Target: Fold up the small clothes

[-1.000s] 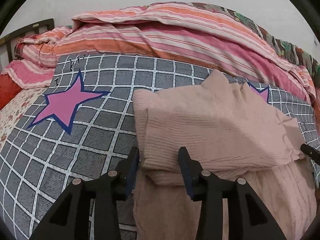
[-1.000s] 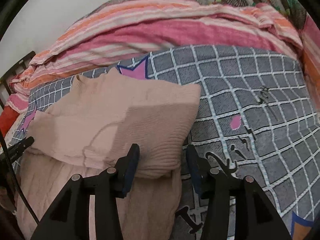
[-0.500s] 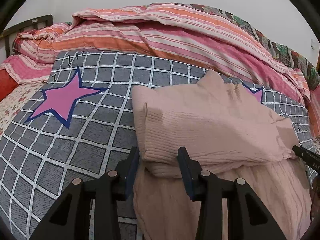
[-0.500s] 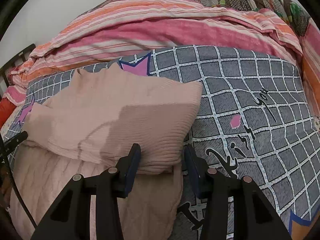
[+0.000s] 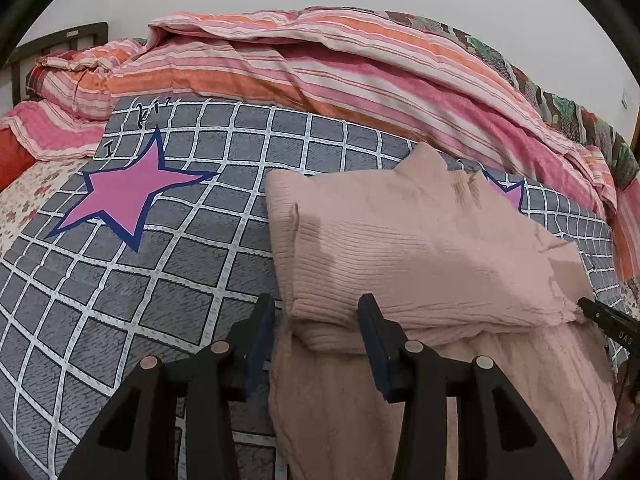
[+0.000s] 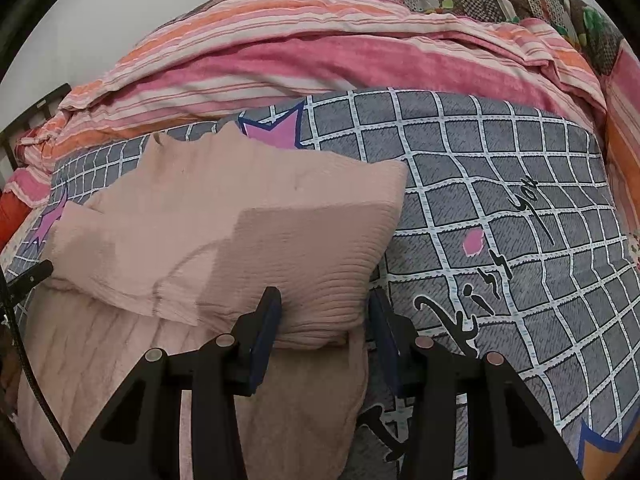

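Both claws have backed off slightly from the fold since a second ago; garment shape unchanged. Left claw point(image 5: 316, 320) level, pointing forward, released, fingers straddling the near left corner of the folded upper layer without pinching it. Right claw point(image 6: 326, 314) same pose, released, straddling the near right corner. Pink sweater point(image 5: 420, 248) lies on the bed, top half doubled over the lower half, fold edge just ahead of both claws. Fabric is ribbed knit, soft, puffed at the fold. Grey checked bedsheet point(image 5: 168, 280) beneath, pink star print; striped quilt point(image 5: 320, 68) bunched behind
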A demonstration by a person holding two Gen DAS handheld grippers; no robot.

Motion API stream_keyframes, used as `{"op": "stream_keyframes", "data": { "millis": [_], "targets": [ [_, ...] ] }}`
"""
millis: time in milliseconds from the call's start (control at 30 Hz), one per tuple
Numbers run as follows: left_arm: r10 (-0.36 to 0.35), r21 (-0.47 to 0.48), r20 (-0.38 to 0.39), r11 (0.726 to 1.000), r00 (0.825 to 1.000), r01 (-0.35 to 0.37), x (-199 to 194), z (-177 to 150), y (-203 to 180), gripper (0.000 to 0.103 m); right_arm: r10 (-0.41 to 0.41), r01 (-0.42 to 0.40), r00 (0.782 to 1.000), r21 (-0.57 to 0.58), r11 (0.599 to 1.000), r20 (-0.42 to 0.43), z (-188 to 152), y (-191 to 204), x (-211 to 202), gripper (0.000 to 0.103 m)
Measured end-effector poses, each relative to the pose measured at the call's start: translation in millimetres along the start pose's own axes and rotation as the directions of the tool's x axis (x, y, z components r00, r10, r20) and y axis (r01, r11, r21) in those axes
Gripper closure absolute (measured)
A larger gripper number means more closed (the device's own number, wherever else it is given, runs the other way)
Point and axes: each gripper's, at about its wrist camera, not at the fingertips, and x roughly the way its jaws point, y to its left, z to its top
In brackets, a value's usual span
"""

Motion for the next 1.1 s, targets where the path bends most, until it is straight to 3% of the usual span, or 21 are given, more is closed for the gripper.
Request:
{"op": "stream_keyframes", "data": {
  "millis": [733, 933, 1100],
  "targets": [
    [-0.016, 0.005, 0.007, 1.0, 1.0, 0.016, -2.3, -2.5, 0.4, 0.061, -0.013, 0.013, 1.0, -0.023, 1.0, 0.006, -1.7, 2.6, -0.4, 0.058],
    [-0.019, 0.024, 0.015, 1.0, 1.0, 0.018, -9.1, -5.2, -3.6, 0.047, -0.011, 0.011, 1.0, -0.025, 1.0, 0.014, -0.4, 0.6, -3.0, 0.058],
    [-0.036, 0.05, 0.036, 0.998, 0.999, 0.034, -23.6, -11.5, -7.5, 0.046, -0.043, 0.044, 0.997, -0.021, 0.999, 0.064, 0.4, -1.4, -20.2, 0.058]
  ]
}}
